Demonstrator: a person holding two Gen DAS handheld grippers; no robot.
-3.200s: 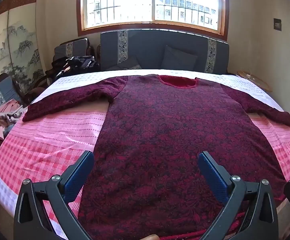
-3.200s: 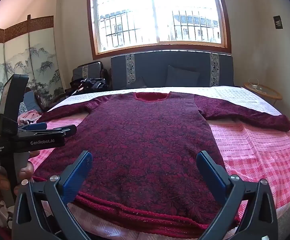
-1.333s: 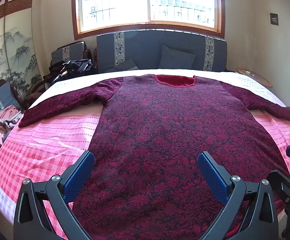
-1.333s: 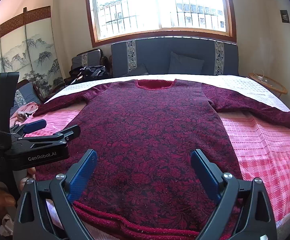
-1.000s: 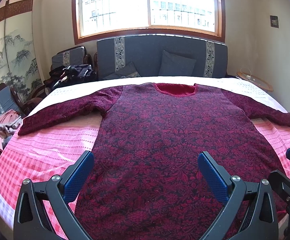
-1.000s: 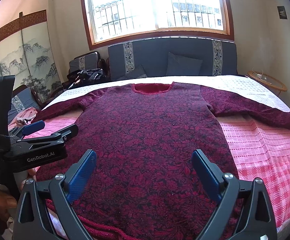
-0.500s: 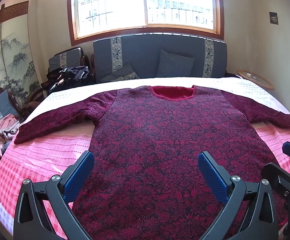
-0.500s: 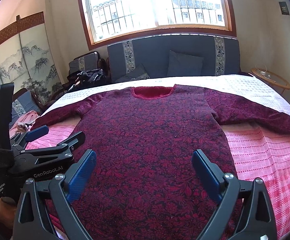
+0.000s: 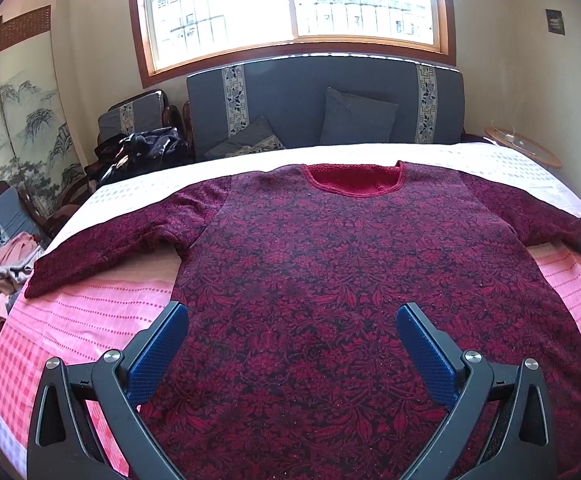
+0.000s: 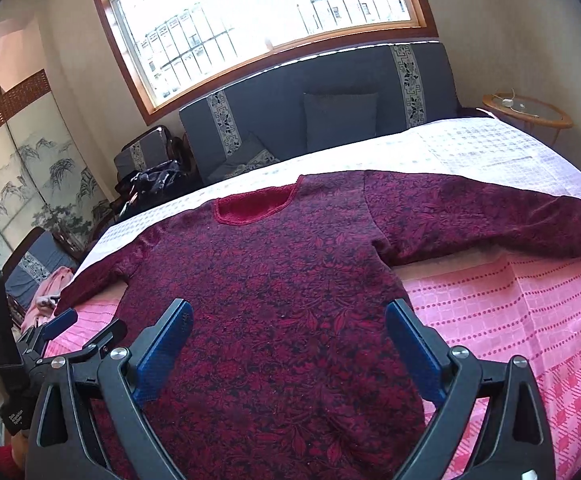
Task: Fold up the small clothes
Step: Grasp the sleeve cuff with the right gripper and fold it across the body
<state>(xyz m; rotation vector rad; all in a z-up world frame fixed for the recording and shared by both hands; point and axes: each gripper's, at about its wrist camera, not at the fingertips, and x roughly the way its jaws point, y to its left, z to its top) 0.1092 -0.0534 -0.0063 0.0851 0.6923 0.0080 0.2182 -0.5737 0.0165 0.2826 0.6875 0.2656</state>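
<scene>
A dark red patterned sweater lies flat and face up on the bed, both sleeves spread out sideways. It also shows in the right wrist view. Its left sleeve reaches the bed's left edge; its right sleeve stretches right. My left gripper is open and empty, above the sweater's lower body. My right gripper is open and empty, above the sweater's right half, tilted. The left gripper shows in the right wrist view at the lower left.
The bed has a pink and white checked cover. A grey sofa with cushions stands behind it under the window. A dark bag and pink clothes lie left. A round side table stands at the right.
Both grippers have moved forward over the sweater toward its upper part. The right gripper has swung right and tilted, nearer the right sleeve. Both stay open.
</scene>
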